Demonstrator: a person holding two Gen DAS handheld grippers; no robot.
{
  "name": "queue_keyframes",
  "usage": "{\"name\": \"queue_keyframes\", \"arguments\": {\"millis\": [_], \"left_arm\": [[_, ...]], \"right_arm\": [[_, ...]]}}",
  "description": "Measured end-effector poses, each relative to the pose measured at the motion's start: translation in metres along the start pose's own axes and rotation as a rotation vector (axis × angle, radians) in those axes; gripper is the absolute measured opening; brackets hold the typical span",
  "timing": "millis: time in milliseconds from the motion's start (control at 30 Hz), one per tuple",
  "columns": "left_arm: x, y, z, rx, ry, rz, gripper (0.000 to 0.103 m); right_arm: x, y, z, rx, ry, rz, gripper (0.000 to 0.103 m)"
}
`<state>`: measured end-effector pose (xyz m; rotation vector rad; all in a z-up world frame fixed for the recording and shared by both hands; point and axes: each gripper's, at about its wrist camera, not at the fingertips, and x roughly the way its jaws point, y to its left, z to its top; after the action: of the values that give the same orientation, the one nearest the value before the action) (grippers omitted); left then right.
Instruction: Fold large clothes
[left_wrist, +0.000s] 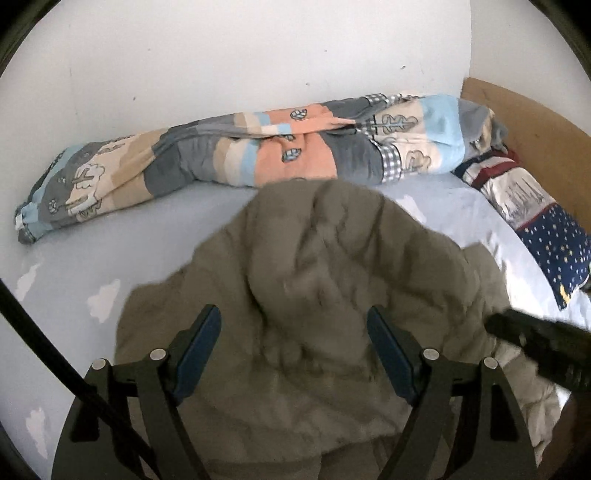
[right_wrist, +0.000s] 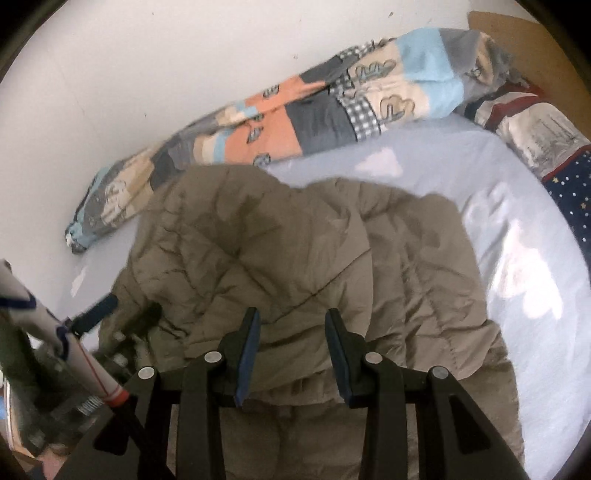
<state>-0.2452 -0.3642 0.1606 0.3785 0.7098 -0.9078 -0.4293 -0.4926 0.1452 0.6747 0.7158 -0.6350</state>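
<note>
Left tool (left_wrist: 293, 325): nearest in the left wrist view, jaws spread wide and released, hovering over the jacket (left_wrist: 325, 280) with nothing pinched between the blue pads (left_wrist: 199, 354).

Right tool (right_wrist: 291, 325): nearest in the right wrist view, jaws partly apart over the jacket's near hem; the frames do not show whether the pads (right_wrist: 248, 358) press any cloth, so its grip cannot be told. Its dark tip also enters the left wrist view from the right edge, over the jacket's side.

Jacket: olive-brown, quilted, crumpled; lies on the bed (left_wrist: 74, 266), its near part running down under both tools, its far edge just short of the quilt (left_wrist: 258, 147).

Bed: pale blue sheet with white cloud shapes.

Quilt: patchwork of orange, grey, beige and light blue, rolled long against the wall (left_wrist: 236, 48).

Pillow (left_wrist: 535, 221): navy with dots, at the right end of the bed, beside a brown headboard (left_wrist: 535, 125).

Wall: white, behind the bed.
</note>
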Motion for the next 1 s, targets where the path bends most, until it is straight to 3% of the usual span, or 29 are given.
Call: {"name": "queue_keyframes", "arguments": {"millis": [133, 300, 433, 567, 700, 767, 867, 1000], "left_arm": [[0.032, 0.007, 0.015, 0.009, 0.086, 0.031, 0.081], [0.075, 0.026, -0.009, -0.078, 0.199, 0.053, 0.081], [0.083, 0.022, -0.02, -0.052, 0.201, 0.076, 0.081], [0.069, 0.022, -0.016, -0.056, 0.178, 0.073, 0.081], [0.031, 0.017, -0.022, -0.038, 0.107, 0.062, 0.081], [0.016, 0.012, -0.03, -0.023, 0.081, 0.052, 0.081], [0.009, 0.008, -0.049, -0.021, 0.083, 0.045, 0.081], [0.031, 0.009, -0.071, -0.032, 0.145, 0.066, 0.083]], "right_arm": [[-0.007, -0.005, 0.003, 0.009, -0.019, -0.004, 0.039], [0.012, -0.018, 0.004, 0.036, 0.031, -0.028, 0.039], [0.042, -0.025, -0.007, 0.035, 0.142, -0.049, 0.039], [0.045, -0.027, -0.01, 0.038, 0.156, -0.062, 0.039], [0.03, -0.023, -0.006, 0.053, 0.119, -0.059, 0.039], [0.015, -0.011, -0.002, 0.012, 0.058, -0.07, 0.039], [0.001, 0.009, -0.001, -0.048, 0.002, -0.054, 0.039], [0.011, 0.021, -0.01, -0.1, 0.032, -0.05, 0.04]]}}
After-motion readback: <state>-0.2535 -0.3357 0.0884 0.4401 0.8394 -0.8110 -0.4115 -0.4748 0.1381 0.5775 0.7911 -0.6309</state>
